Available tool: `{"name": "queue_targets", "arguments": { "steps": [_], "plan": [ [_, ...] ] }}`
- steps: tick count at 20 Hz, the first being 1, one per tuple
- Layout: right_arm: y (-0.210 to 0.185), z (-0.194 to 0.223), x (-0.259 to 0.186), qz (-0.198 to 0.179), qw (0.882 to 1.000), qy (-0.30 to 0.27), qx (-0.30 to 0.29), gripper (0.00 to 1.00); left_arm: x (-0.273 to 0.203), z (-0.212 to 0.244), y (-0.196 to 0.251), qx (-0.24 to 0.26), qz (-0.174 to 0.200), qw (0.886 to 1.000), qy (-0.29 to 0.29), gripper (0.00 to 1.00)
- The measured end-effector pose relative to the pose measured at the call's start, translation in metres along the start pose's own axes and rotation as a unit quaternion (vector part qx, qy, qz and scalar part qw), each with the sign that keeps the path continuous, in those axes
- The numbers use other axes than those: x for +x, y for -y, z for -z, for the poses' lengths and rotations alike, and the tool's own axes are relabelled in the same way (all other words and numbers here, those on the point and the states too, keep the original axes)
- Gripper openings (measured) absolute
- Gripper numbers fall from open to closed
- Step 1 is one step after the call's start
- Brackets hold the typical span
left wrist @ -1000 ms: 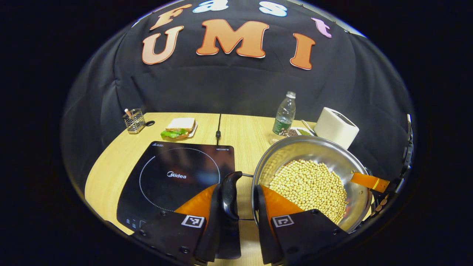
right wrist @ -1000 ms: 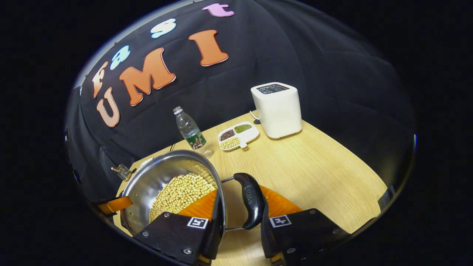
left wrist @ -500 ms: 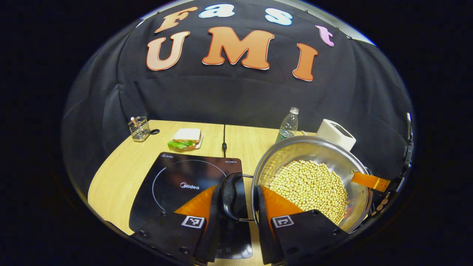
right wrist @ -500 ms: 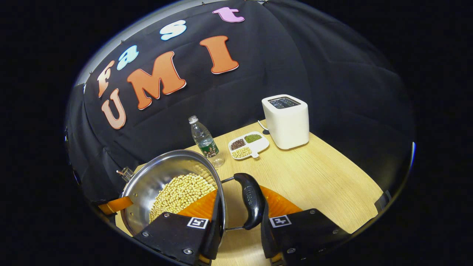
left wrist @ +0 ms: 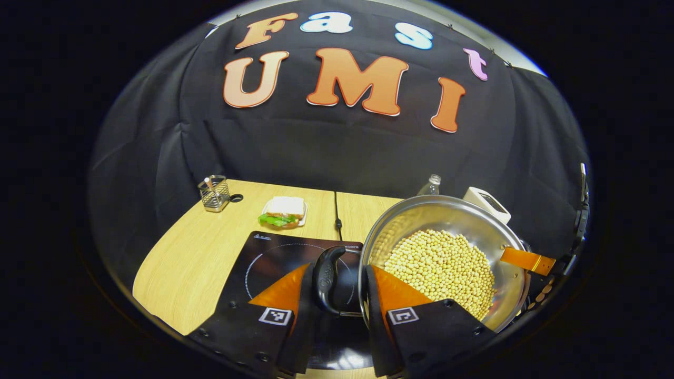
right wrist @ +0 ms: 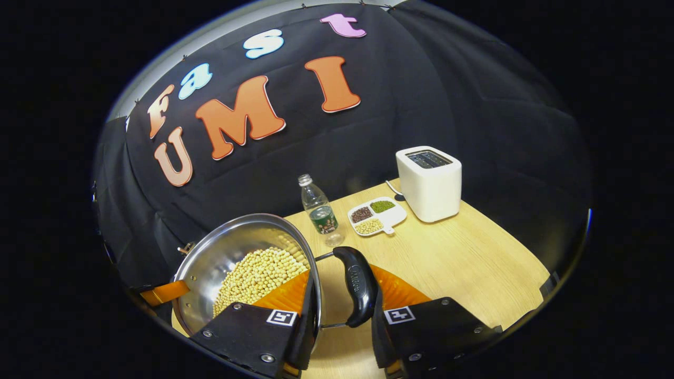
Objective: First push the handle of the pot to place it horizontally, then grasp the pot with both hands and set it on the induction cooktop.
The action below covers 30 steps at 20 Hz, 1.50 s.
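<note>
A steel pot [left wrist: 408,223] holding soybeans [left wrist: 442,268] hangs in the air between both grippers. My left gripper [left wrist: 339,271] is shut on the pot's left black handle [left wrist: 326,279], one finger outside the handle and the other inside the rim. That handle hangs over the black induction cooktop [left wrist: 268,258]. In the right gripper view, my right gripper [right wrist: 342,279] is shut the same way on the pot's [right wrist: 221,255] other black handle [right wrist: 358,284], above bare table. The beans [right wrist: 258,273] lie level in the pot.
Behind the cooktop lie a sandwich on a plate [left wrist: 283,210], a wire holder [left wrist: 213,193] and a black cable [left wrist: 337,216]. To the pot's right stand a water bottle [right wrist: 318,213], a divided bean dish [right wrist: 376,216] and a white toaster [right wrist: 429,181] on the wooden table [right wrist: 463,258].
Both grippers have carried the pot leftwards. The cooktop has slid right in the left gripper view and now lies under the left handle. The bottle, dish and toaster have drawn away.
</note>
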State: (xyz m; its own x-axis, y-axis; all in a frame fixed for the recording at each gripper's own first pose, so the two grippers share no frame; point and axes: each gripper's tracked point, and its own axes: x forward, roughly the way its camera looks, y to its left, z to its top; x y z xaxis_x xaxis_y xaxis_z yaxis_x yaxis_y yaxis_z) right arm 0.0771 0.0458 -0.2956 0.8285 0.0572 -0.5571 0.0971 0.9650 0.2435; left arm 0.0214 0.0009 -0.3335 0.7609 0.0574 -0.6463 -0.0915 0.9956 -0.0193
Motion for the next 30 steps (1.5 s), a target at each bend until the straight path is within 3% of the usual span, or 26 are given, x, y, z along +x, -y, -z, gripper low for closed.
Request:
{"name": "queue_targets", "arguments": {
  "steps": [6,7,8,16,17,18,20,21,22,23,24,25,26,30],
  "plan": [
    [-0.044,0.003,0.002,-0.019,1.0,-0.002,-0.013,0.46,-0.011,-0.01,-0.043,-0.012,-0.018,1.0,0.006,0.49],
    [-0.052,0.005,0.002,-0.024,1.0,-0.002,-0.014,0.41,-0.015,-0.012,-0.05,-0.012,-0.022,1.0,0.008,0.5],
    [-0.06,0.006,0.002,-0.029,0.999,-0.002,-0.015,0.46,-0.016,-0.014,-0.058,-0.012,-0.026,1.0,0.011,0.5],
    [-0.128,0.024,0.014,-0.067,0.997,-0.013,-0.023,0.46,-0.028,-0.021,-0.128,-0.027,-0.061,0.998,0.017,0.49],
    [-0.136,0.029,0.018,-0.07,0.997,-0.017,-0.024,0.46,-0.027,-0.02,-0.136,-0.028,-0.065,0.997,0.015,0.49],
    [-0.142,0.034,0.023,-0.073,0.997,-0.023,-0.025,0.46,-0.026,-0.018,-0.143,-0.029,-0.069,0.997,0.013,0.55],
    [-0.154,0.045,0.032,-0.077,0.996,-0.033,-0.028,0.46,-0.018,-0.01,-0.16,-0.033,-0.076,0.997,0.005,0.55],
    [-0.158,0.05,0.038,-0.078,0.996,-0.037,-0.03,0.46,-0.014,-0.005,-0.168,-0.035,-0.078,0.996,0.0,0.49],
    [-0.163,0.055,0.044,-0.079,0.996,-0.041,-0.032,0.41,-0.01,-0.002,-0.174,-0.037,-0.081,0.996,-0.004,0.49],
    [-0.167,0.059,0.049,-0.08,0.995,-0.046,-0.033,0.46,-0.004,0.001,-0.179,-0.038,-0.083,0.996,-0.008,0.52],
    [-0.17,0.064,0.054,-0.081,0.995,-0.05,-0.033,0.41,0.0,0.002,-0.185,-0.038,-0.086,0.996,-0.011,0.5],
    [-0.174,0.069,0.061,-0.081,0.995,-0.055,-0.034,0.46,0.004,0.005,-0.189,-0.038,-0.088,0.995,-0.014,0.49],
    [-0.176,0.072,0.067,-0.081,0.994,-0.059,-0.034,0.46,0.009,0.007,-0.193,-0.038,-0.09,0.995,-0.017,0.52],
    [-0.183,0.088,0.087,-0.079,0.993,-0.077,-0.038,0.46,0.029,0.022,-0.205,-0.047,-0.094,0.994,-0.037,0.5]
  ]
}}
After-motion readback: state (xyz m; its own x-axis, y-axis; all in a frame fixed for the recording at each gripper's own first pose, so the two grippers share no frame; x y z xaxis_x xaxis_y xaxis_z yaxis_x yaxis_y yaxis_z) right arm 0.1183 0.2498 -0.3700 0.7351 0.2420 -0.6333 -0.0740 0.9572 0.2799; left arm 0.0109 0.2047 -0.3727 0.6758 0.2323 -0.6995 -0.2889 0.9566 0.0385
